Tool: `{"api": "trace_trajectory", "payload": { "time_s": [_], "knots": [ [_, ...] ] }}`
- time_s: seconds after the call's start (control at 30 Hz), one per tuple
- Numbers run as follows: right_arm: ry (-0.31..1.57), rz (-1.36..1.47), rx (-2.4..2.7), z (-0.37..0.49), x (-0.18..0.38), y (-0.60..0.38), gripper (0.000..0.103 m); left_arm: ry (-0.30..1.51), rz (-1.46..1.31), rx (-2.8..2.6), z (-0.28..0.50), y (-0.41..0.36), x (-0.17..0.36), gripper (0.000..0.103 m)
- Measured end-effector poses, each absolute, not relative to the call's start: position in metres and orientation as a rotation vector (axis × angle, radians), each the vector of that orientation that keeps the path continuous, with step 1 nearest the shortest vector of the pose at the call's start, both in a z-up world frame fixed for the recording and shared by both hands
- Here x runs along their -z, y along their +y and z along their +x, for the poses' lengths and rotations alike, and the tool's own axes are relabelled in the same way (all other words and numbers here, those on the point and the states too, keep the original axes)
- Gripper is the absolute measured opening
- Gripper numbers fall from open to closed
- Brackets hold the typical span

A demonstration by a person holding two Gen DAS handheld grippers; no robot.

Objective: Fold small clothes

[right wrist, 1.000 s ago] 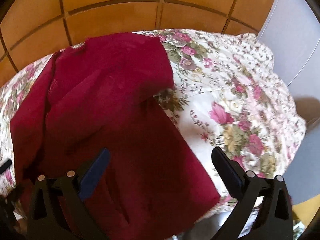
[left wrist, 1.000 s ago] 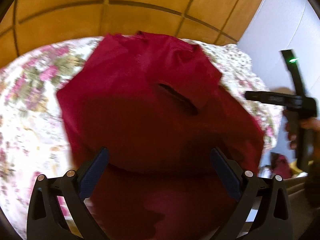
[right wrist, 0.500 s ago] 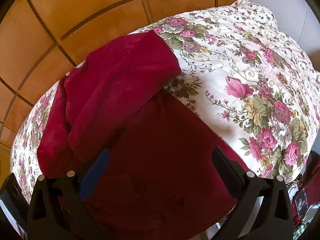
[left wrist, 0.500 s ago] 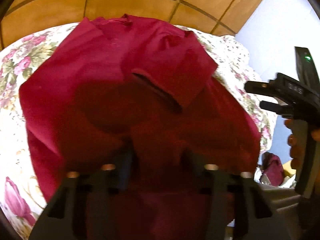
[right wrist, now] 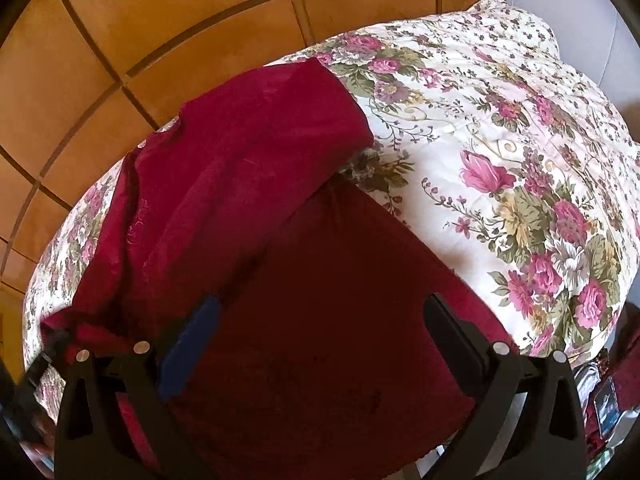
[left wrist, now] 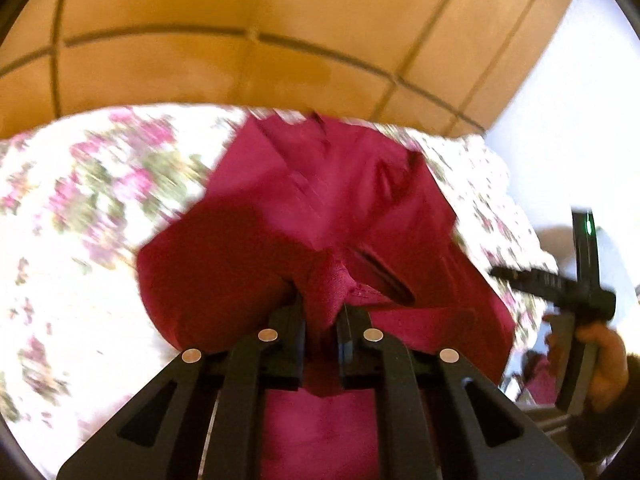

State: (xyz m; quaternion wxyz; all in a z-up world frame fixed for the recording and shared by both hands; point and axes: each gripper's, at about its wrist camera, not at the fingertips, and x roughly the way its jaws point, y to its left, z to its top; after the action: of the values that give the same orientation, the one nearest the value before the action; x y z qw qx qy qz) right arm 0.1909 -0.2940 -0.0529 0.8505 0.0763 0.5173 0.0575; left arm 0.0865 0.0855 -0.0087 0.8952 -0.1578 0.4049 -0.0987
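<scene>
A dark red shirt [left wrist: 320,208] lies on a floral bedspread [left wrist: 80,240], its sleeves folded in over the body. My left gripper [left wrist: 322,312] is shut on a pinch of the red shirt's near edge and lifts it into a ridge. In the right wrist view the same shirt [right wrist: 240,184] spreads from upper left to the near edge of the bedspread [right wrist: 500,160]. My right gripper [right wrist: 320,320] is open, its jaws wide apart just above the shirt's lower part, holding nothing. It also shows at the right of the left wrist view [left wrist: 568,284].
An orange padded headboard [left wrist: 280,32] with seams rises behind the bed. A white wall [left wrist: 580,80] stands at the right. Assorted clutter [right wrist: 608,400] lies off the bed's near right corner.
My left gripper went from wide open to shut on the shirt's near edge and pulled it up. The right gripper stayed open and moved closer over the shirt.
</scene>
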Motion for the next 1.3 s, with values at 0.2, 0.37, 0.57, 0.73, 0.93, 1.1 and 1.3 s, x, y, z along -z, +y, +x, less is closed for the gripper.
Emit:
{"api": "trace_trajectory", "payload": {
  "time_s": [0.2, 0.37, 0.57, 0.73, 0.93, 1.1, 1.3],
  "knots": [
    [1.131, 0.125, -0.076, 0.196, 0.062, -0.292, 0.101, 0.793, -0.309, 0.019, 0.102, 0.156, -0.008, 0.010],
    [1.192, 0.118, -0.030, 0.203, 0.076, -0.295, 0.101, 0.787, -0.310, -0.152, 0.119, 0.217, -0.001, 0.010],
    [1.202, 0.055, -0.001, 0.210, 0.083, -0.295, 0.101, 0.767, -0.217, -0.353, 0.142, 0.284, 0.006, 0.010],
    [1.247, 0.050, 0.007, 0.213, 0.099, -0.294, 0.101, 0.793, -0.166, -0.456, 0.158, 0.329, 0.024, 0.010],
    [1.288, 0.032, 0.015, 0.218, 0.117, -0.293, 0.101, 0.857, -0.193, -0.504, 0.160, 0.355, 0.060, 0.024],
    [1.305, 0.091, 0.010, 0.222, 0.127, -0.301, 0.101, 0.848, -0.311, -0.640, 0.138, 0.396, 0.077, 0.046],
    [1.215, 0.134, 0.007, 0.217, 0.111, -0.303, 0.101, 0.827, -0.464, -0.914, 0.089, 0.436, 0.088, 0.046]
  ]
}}
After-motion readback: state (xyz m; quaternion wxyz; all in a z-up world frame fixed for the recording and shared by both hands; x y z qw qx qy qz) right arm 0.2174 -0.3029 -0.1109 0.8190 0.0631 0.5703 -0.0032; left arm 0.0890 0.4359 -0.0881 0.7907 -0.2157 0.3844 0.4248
